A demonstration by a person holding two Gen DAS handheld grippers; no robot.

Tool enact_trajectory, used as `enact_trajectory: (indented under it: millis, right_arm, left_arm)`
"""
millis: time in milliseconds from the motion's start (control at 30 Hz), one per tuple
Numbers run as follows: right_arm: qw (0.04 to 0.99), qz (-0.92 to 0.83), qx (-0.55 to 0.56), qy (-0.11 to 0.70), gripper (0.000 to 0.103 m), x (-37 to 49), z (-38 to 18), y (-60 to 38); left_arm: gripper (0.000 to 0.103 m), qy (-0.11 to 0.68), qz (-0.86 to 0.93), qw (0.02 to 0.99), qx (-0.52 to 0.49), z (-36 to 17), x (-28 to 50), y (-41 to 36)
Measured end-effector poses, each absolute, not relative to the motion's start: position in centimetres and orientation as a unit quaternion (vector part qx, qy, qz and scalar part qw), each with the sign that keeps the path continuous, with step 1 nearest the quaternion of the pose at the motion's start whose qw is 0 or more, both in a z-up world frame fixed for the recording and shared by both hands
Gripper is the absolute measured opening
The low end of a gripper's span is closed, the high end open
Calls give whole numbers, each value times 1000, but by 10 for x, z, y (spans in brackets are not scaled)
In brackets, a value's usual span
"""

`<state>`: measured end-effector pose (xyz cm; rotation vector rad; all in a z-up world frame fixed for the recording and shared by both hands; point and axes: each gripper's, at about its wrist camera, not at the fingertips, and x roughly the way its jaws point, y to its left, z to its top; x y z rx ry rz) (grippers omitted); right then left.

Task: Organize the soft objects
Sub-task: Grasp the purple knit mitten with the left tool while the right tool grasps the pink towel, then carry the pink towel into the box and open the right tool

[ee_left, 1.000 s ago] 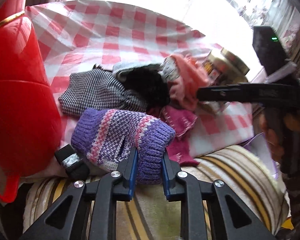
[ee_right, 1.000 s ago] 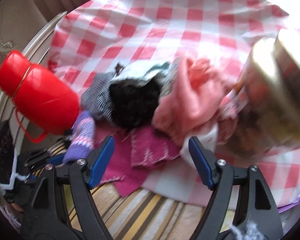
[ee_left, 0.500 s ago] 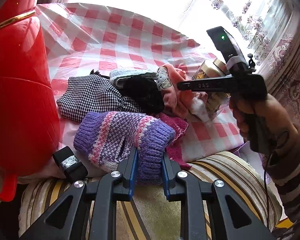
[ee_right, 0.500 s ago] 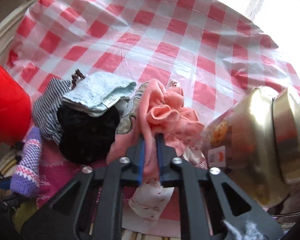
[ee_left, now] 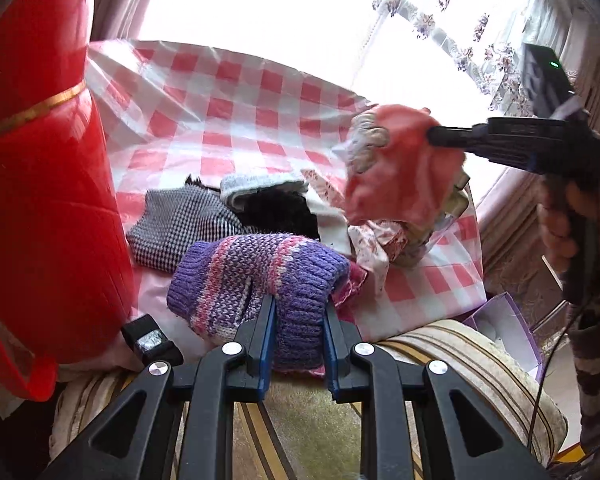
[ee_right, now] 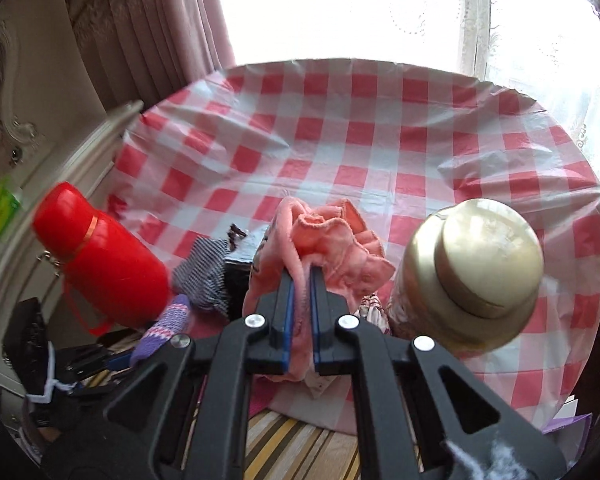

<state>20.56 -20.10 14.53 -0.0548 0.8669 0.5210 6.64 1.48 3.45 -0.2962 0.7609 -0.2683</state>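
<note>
My left gripper (ee_left: pixel 299 320) is shut on a purple and pink knitted mitten (ee_left: pixel 256 276) at the near edge of the checked table. My right gripper (ee_right: pixel 301 300) is shut on a pink fleece garment (ee_right: pixel 332 240) and holds it lifted above the pile; the garment also shows in the left wrist view (ee_left: pixel 396 176). A houndstooth cloth (ee_left: pixel 180 224), a black fuzzy item (ee_left: pixel 276 208) and a pale blue cloth (ee_left: pixel 256 184) lie in the pile. The mitten shows in the right wrist view (ee_right: pixel 162 332) too.
A red thermos (ee_left: pixel 40 200) stands close at the left of the pile. A jar with a gold lid (ee_right: pixel 472 272) stands at the right. The red-and-white checked tablecloth (ee_right: pixel 360 140) stretches behind. A striped cushion (ee_left: pixel 440 352) lies at the near edge.
My right gripper closed on the pink garment and has lifted it up off the pile. My left gripper still holds the mitten in about the same place.
</note>
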Motion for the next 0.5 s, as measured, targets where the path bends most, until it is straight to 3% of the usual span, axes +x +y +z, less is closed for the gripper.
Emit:
enact_trajectory:
  millis: [267, 500]
  right_arm:
    - [883, 233, 17, 406, 10, 162, 171, -277]
    - [890, 142, 62, 429, 10, 111, 156, -376]
  left_arm:
    - [22, 346, -138, 920, -126, 54, 53, 0]
    - [22, 348, -161, 917, -113, 60, 52, -24]
